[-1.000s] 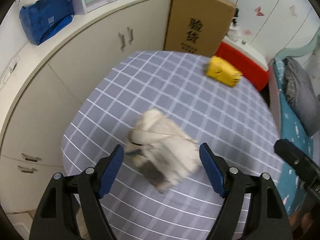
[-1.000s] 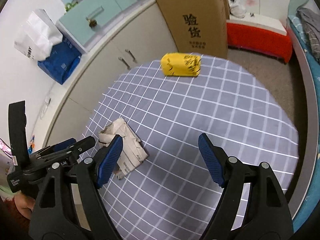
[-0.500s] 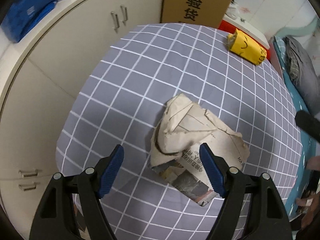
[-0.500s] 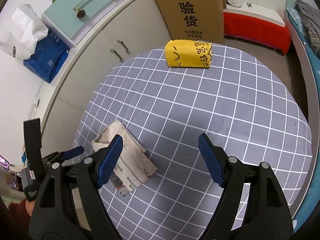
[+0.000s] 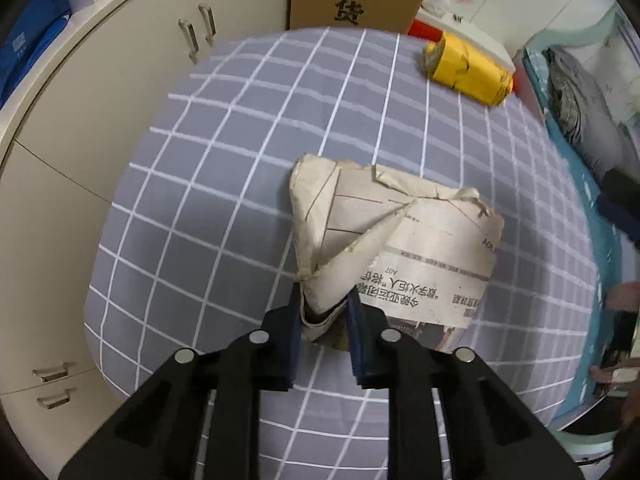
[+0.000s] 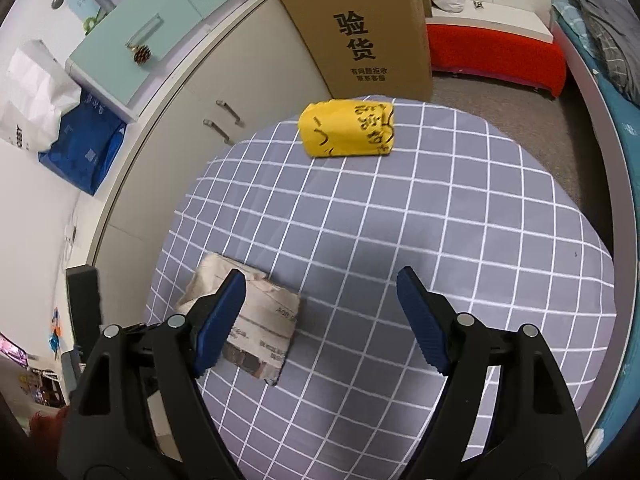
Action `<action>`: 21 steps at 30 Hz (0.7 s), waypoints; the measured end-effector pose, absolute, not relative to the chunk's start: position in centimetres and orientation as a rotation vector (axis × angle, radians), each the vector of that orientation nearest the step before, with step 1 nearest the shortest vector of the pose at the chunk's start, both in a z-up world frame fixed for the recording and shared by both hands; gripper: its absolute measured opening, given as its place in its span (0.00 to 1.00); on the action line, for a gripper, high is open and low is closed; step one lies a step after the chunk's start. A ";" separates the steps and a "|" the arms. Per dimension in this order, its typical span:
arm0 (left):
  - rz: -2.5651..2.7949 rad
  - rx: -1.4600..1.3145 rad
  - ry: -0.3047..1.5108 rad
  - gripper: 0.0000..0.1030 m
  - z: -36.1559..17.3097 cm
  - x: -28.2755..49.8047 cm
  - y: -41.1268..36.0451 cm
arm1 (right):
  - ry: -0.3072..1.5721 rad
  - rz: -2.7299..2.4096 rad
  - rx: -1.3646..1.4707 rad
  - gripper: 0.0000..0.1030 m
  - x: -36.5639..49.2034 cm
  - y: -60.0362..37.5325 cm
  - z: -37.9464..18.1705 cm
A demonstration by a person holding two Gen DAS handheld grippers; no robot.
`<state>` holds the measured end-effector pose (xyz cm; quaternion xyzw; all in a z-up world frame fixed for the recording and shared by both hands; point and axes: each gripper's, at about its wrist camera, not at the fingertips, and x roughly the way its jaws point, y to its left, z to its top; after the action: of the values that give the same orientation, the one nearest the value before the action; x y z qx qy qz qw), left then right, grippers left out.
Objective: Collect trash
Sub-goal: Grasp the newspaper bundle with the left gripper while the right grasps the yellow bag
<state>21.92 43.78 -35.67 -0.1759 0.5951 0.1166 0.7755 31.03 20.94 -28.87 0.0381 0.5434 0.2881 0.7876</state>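
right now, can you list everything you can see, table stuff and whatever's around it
newspaper wad: 1, beige with print, near side of the table, one fold pinched by the left gripper
yellow packet: 1, yellow with black marks, far edge of the table
tablecloth: 1, grey with white grid, over the table
cardboard box: 1, brown, behind the table
cabinets: cream, left of the table
blue bag: 1, on the counter
red bench: 1, far right
left gripper: black with blue pads, closed on the wad
right gripper: same colours, open above the cloth
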 end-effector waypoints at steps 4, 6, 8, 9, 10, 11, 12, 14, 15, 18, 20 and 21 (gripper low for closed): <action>0.241 -0.427 1.222 0.17 -33.2 23.0 44.0 | 1.157 0.623 0.106 0.75 33.1 20.4 -28.8; 0.271 -0.466 1.179 0.17 -31.8 23.7 44.8 | 1.147 0.626 0.124 0.75 34.7 20.2 -29.1; 0.298 -0.488 1.152 0.17 -30.8 24.5 45.4 | 1.149 0.635 0.145 0.75 36.4 20.2 -29.6; 0.317 -0.491 1.143 0.17 -30.4 25.0 45.6 | 1.152 0.636 0.151 0.75 37.6 20.4 -29.9; 0.334 -0.494 1.135 0.17 -30.0 25.6 45.9 | 1.152 0.642 0.158 0.75 38.4 20.6 -30.1; 0.346 -0.495 1.133 0.17 -29.8 26.1 46.1 | 1.149 0.649 0.161 0.75 39.2 20.7 -30.3; 0.357 -0.493 1.134 0.17 -29.8 26.6 46.3 | 1.148 0.659 0.160 0.75 40.1 21.0 -30.6; 0.381 -0.495 1.147 0.17 -30.1 27.7 46.6 | 1.159 0.690 0.163 0.75 41.6 21.7 -31.2; 0.393 -0.500 1.154 0.17 -30.3 28.1 46.8 | 1.160 0.701 0.158 0.75 42.5 22.2 -31.5; 0.409 -0.505 1.165 0.17 -30.8 28.8 47.0 | 1.169 0.732 0.156 0.75 44.4 23.5 -32.6; 0.418 -0.504 1.180 0.17 -31.2 29.3 47.1 | 1.174 0.749 0.155 0.75 45.4 24.3 -33.3; 0.420 -0.504 1.185 0.17 -31.4 29.5 47.1 | 1.183 0.762 0.158 0.75 46.0 24.7 -33.8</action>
<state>29.54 47.12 -31.40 -0.2330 0.5482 0.1945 0.7794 46.01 24.73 -33.84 0.0724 0.5435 0.3497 0.7596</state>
